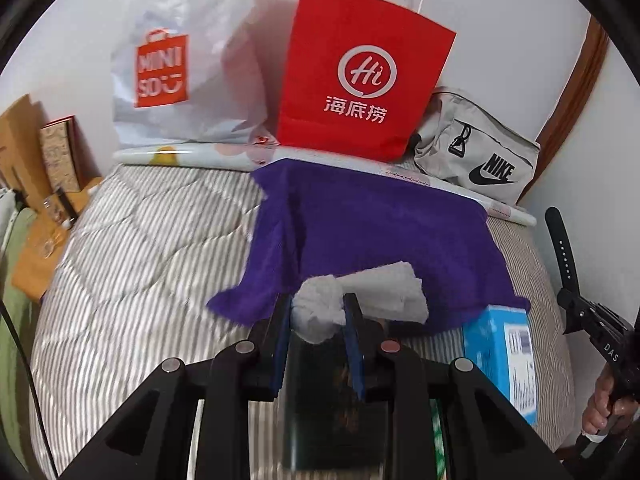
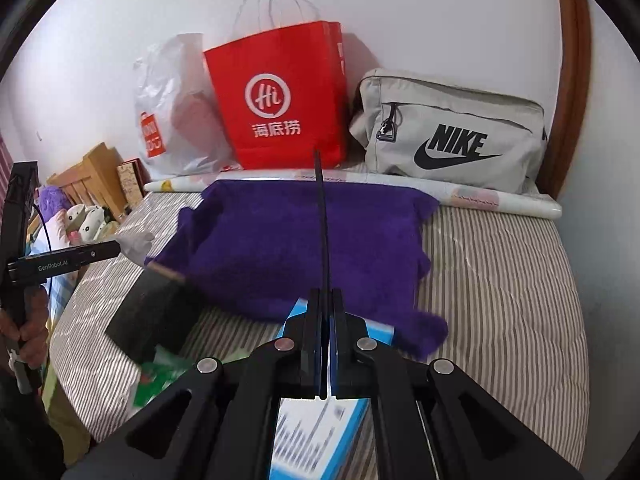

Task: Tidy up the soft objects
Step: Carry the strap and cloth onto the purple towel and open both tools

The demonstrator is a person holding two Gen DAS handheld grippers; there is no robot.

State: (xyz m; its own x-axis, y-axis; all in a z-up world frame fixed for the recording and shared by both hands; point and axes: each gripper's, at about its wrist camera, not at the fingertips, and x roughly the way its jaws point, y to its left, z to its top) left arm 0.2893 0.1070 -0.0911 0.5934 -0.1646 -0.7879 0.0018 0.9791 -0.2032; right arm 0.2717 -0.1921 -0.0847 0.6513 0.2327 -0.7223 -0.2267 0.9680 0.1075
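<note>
On the bed [image 1: 132,248], with its striped quilt, a purple towel [image 1: 360,236] lies spread out but rumpled, its far edge touching a rolled printed mat [image 2: 480,196] that runs along the wall side.

The left tongs [image 1: 318,306] are clamped on a crumpled white cloth [image 1: 360,296], which bulges out past the blue pads and hangs over the near edge of the towel. Below them sits something dark [image 2: 156,312], too blurred to name.

The right tongs [image 2: 326,300] are pressed together on a thin black strap [image 2: 322,216]; it stands up out of them as a narrow line in the right wrist view, and in the left wrist view it shows as a holed band [image 1: 562,248] rising from them at the right edge. Under these tongs, at the towel's near corner, lies a blue box [image 1: 508,356].

Behind the mat, against the wall, stand a white plastic bag [image 1: 180,68], a red paper bag [image 1: 360,76] and a grey Nike pouch [image 2: 452,132], side by side. A person's hand [image 2: 28,328] grips the left handle.
</note>
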